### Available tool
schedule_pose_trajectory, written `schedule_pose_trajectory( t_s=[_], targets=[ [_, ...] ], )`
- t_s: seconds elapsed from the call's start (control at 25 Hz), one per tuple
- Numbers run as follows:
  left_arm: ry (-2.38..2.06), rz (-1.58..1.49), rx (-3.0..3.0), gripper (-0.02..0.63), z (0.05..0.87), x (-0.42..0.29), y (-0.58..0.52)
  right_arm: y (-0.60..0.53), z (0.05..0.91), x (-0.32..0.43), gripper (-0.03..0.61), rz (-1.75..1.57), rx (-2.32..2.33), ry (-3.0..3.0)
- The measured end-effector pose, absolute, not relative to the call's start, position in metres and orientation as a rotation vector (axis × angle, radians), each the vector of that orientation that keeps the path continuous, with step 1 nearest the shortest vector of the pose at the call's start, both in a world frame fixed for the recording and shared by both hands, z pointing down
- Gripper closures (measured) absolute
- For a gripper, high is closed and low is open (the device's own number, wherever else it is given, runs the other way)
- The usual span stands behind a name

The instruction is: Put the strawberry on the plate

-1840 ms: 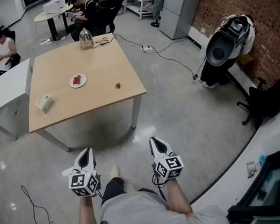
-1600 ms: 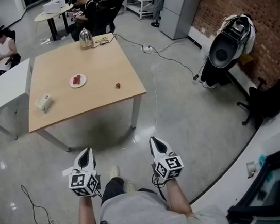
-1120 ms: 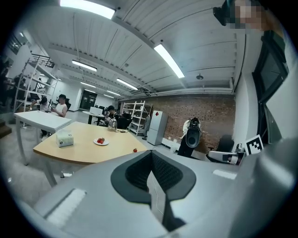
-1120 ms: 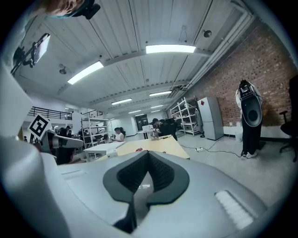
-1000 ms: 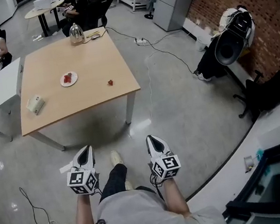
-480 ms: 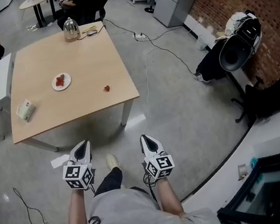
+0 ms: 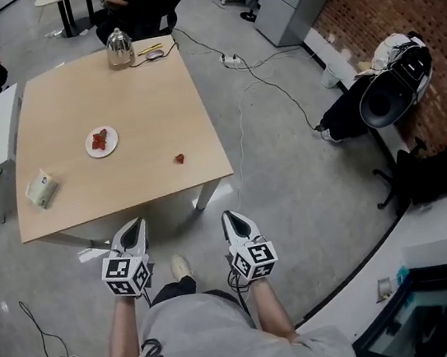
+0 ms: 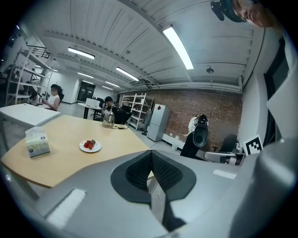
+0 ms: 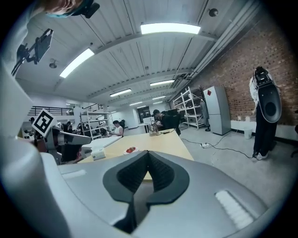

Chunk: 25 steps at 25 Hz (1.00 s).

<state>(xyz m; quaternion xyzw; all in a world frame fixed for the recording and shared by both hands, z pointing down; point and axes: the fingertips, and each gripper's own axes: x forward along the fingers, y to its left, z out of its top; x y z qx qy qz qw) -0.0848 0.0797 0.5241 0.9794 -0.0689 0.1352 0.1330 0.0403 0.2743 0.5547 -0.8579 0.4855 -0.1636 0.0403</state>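
Count: two grippers, one wooden table, one plate, one loose strawberry, one tissue box, one kettle.

Left gripper [image 8: 151, 151]: jaws together, pads meeting along their length, nothing between them, nothing touched. Right gripper [image 9: 148, 152]: jaws likewise together and empty.

In the head view both grippers sit side by side at lower centre, held over the floor [image 7: 307, 178]. They are just short of the near edge of the table [image 7: 144, 94] and not over it. The left one is below the table's near edge; the right one is below the near right corner and its leg.

The strawberry [image 7: 179, 158] lies on bare wood towards the table's near right corner, close to the right edge. The plate [image 7: 113, 140] stands left of and slightly beyond it, well apart, and carries red fruit; the number of pieces cannot be told. The tissue box [image 7: 40, 189] lies near the left edge. The kettle [image 7: 119, 48] stands at the far edge.

Bare wood surrounds the strawberry and spans the gap to the plate. A cable [image 7: 240, 121] trails across the floor to the right of the table.
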Motion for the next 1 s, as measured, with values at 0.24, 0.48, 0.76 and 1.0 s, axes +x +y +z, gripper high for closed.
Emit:
schedule_pose_trajectory(
  t_s=[0.24,0.48,0.76,1.0],
  targets=[
    [-0.206,0.396,2.842,0.594,0.529,-0.062,0.056,0.237,0.549,0.060,0.572,-0.463,-2.629,1.535],
    [-0.242,0.379,2.837,0.594,0.530,-0.055,0.042,0.222,0.558,0.079,0.572,-0.515,-2.662,1.569],
    [-0.346,0.403,2.825,0.594,0.536,-0.065,0.019,0.198,0.572,0.093,0.571,-0.585,-2.659,1.641],
    [-0.432,0.385,2.777,0.594,0.543,-0.060,-0.002,0.163,0.587,0.105,0.571,-0.610,-2.652,1.749]
  ],
)
